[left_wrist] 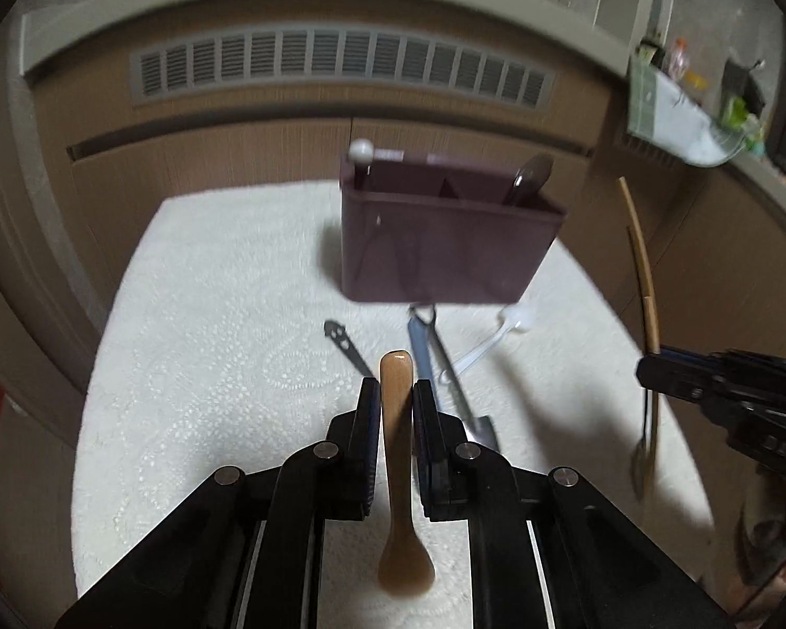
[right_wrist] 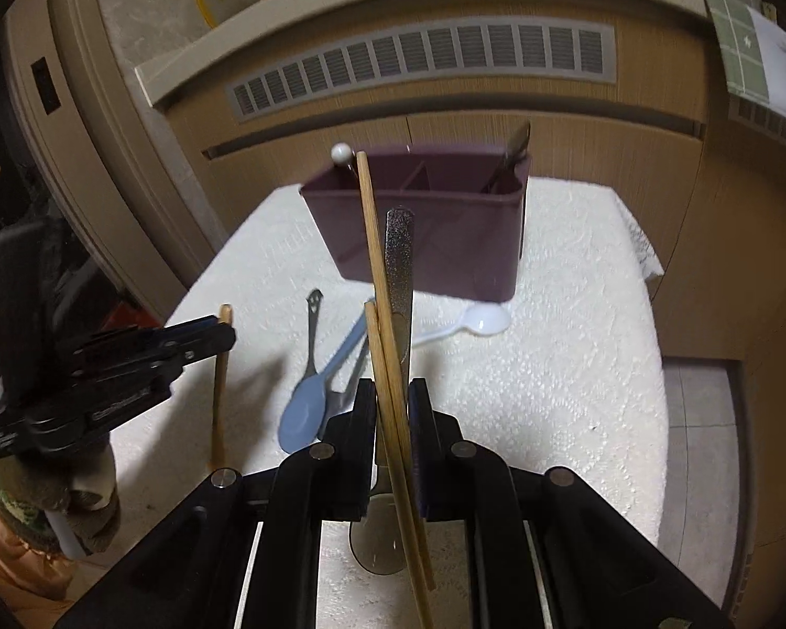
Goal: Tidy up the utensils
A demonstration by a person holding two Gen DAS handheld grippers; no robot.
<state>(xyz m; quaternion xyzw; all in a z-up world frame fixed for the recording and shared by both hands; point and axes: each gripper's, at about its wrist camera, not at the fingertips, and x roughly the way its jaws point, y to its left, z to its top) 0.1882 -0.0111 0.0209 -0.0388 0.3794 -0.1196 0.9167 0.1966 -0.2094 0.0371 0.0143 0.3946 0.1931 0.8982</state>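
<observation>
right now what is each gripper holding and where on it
Left gripper: the wooden spoon, clamped on its handle, bowl hanging below. Right gripper: a pair of wooden chopsticks plus a metal spoon, clamped mid-length.

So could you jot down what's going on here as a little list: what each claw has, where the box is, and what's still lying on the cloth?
left claw: shut on wooden spoon, bowl end nearest the camera
right claw: shut on chopsticks and metal spoon together
purple caddy: on white cloth, divided, a dark utensil already inside
still on cloth: blue spoon, white plastic spoon, dark cut-out utensil
</observation>
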